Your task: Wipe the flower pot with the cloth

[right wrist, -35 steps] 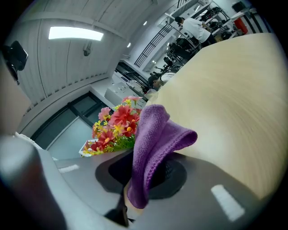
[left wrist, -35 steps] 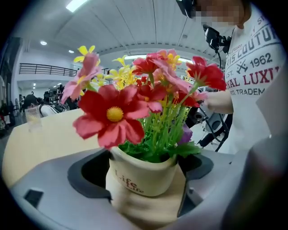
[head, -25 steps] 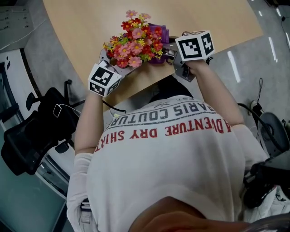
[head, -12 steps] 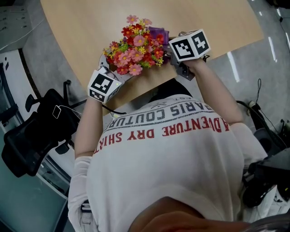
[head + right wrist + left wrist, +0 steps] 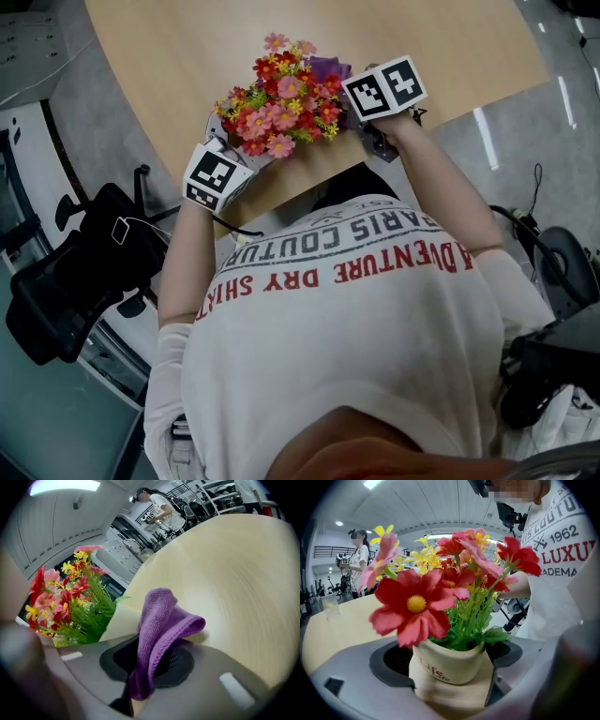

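A cream flower pot (image 5: 449, 663) printed "Life", full of red, pink and yellow flowers (image 5: 281, 98), stands near the wooden table's (image 5: 187, 47) front edge. My left gripper (image 5: 451, 672) is shut on the pot, one jaw on each side of it; its marker cube (image 5: 217, 172) shows left of the flowers in the head view. My right gripper (image 5: 143, 670) is shut on a folded purple cloth (image 5: 161, 620), which sticks up out of the jaws. The cloth (image 5: 328, 67) sits just right of the flowers (image 5: 61, 602), apart from the pot. The right marker cube (image 5: 384, 86) hides those jaws from above.
The table stretches away behind the pot. A black office chair (image 5: 66, 291) stands on the floor at the left. People stand in the background (image 5: 358, 559) (image 5: 159, 506). The person's own body (image 5: 356, 337) fills the lower head view.
My right gripper has shifted a little left and down toward the flowers, cloth still in it. The left gripper and the pot have stayed put.
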A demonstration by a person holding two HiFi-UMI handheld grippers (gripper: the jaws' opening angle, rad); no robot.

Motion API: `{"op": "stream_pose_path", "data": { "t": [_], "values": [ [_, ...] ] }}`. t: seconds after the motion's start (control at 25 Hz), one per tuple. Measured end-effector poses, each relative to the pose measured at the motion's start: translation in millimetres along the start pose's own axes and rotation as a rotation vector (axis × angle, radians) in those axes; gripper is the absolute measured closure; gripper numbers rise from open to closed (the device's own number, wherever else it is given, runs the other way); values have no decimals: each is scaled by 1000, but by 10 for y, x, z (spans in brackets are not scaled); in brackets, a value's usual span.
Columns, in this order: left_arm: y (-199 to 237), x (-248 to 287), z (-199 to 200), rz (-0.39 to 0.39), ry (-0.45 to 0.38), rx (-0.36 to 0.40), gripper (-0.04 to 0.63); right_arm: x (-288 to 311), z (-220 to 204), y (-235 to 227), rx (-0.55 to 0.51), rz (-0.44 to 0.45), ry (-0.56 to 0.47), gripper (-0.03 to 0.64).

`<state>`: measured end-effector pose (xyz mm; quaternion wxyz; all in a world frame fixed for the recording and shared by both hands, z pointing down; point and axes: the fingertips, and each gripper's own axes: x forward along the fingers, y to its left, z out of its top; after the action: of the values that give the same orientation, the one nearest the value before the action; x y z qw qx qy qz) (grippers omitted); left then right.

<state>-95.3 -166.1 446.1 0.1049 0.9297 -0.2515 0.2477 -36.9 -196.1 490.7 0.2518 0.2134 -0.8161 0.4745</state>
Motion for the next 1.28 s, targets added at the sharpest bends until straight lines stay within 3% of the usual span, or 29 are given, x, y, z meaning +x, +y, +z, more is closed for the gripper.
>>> {"op": "stream_pose_path", "data": {
  "t": [0.2, 0.36, 0.56, 1.0, 1.12, 1.28],
  "values": [
    [14, -72, -74, 49, 39, -70, 109, -129, 23, 18, 27, -17, -94, 571],
    [70, -254, -70, 158, 5, -191, 89, -326, 8, -1, 56, -43, -172, 571],
    [-115, -225, -106, 271, -61, -249, 89, -540, -158, 26, 101, -77, -284, 571],
    [-24, -11, -99, 695, -86, -399, 89, -800, -489, 14, 145, -88, -379, 571],
    [-14, 0, -111, 729, -88, -422, 91, -856, -539, 47, 141, -85, -394, 571],
    [-43, 16, -94, 725, -98, -393, 126, -899, -588, 43, 142, -81, -400, 571]
  ]
}}
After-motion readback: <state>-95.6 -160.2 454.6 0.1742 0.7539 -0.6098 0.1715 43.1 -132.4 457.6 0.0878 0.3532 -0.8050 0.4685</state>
